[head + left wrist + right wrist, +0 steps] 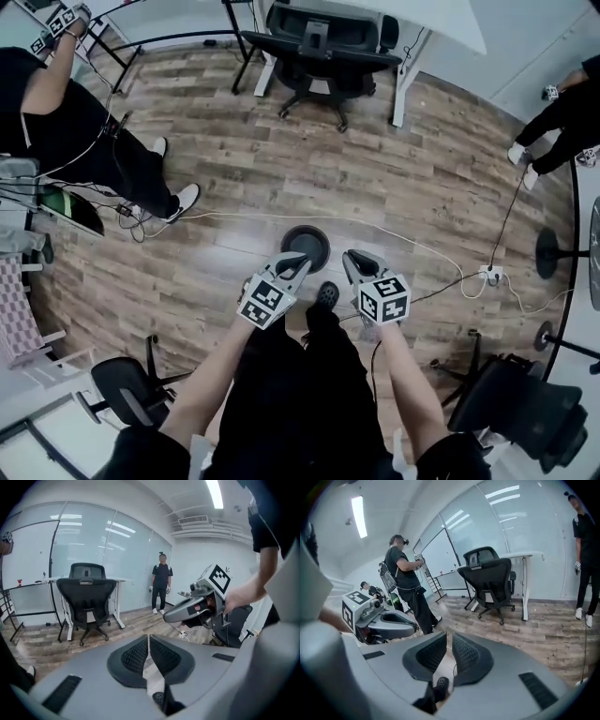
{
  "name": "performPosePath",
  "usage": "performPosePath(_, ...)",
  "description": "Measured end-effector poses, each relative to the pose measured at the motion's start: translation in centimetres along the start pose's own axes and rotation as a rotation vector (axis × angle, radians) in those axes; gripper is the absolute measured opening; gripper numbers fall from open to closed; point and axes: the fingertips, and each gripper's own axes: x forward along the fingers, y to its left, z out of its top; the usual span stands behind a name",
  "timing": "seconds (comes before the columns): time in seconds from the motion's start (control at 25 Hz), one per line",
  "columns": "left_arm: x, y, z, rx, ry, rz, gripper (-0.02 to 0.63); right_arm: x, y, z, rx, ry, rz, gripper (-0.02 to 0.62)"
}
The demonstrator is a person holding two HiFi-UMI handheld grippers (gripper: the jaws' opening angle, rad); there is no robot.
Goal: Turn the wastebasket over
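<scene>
The left gripper (149, 639) has its jaws drawn together with only a sliver between the ribbed pads (135, 656) and nothing in them. The right gripper (448, 638) is nearly as tight, showing a thin slit and likewise holding nothing. The two are held side by side, tips angled downward. Below and just ahead of the tips, between the two, the dark round wastebasket (306, 246) stands on the wood floor (281, 178), touched by neither; which way up it is I cannot tell. A white cable (412, 246) runs past it, and farther ahead stands a black office chair (319, 47).
</scene>
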Motion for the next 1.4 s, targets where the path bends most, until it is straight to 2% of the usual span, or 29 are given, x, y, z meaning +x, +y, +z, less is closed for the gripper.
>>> performPosePath(0.24,-2.6,0.4,8.3,0.043,-0.164,0.046,0.028,-3.8,1.4,6.4,-0.076,-0.151,0.02,0.058)
performPosePath(0.44,-3.6,-0.1,13.5,0.063,-0.253,0.075,0.028,-7.1,2.3,11.4,-0.119,-0.29,0.068,0.049)
performPosePath(0.64,-4.8,-0.8,17.6,0.062,-0.332,0.101,0.028,-10.4,2.6,14.4,-0.128,-0.386,0.091,0.048)
performPosePath(0.96,-5.2,-1.6,19.6,0.043,-0.374,0.112,0.028,-13.9,2.4,16.5,-0.138,-0.482,0.106,0.032)
performPosePath(1.16,-6.1,-1.9,20.0,0.057,-0.38,0.12,0.028,-13.9,3.4,16.2,-0.173,-0.473,0.123,0.032)
performPosePath(1.4,-6.9,-2.4,19.9,0.078,-0.39,0.121,0.017,-14.0,3.8,16.2,-0.167,-0.48,0.128,0.032)
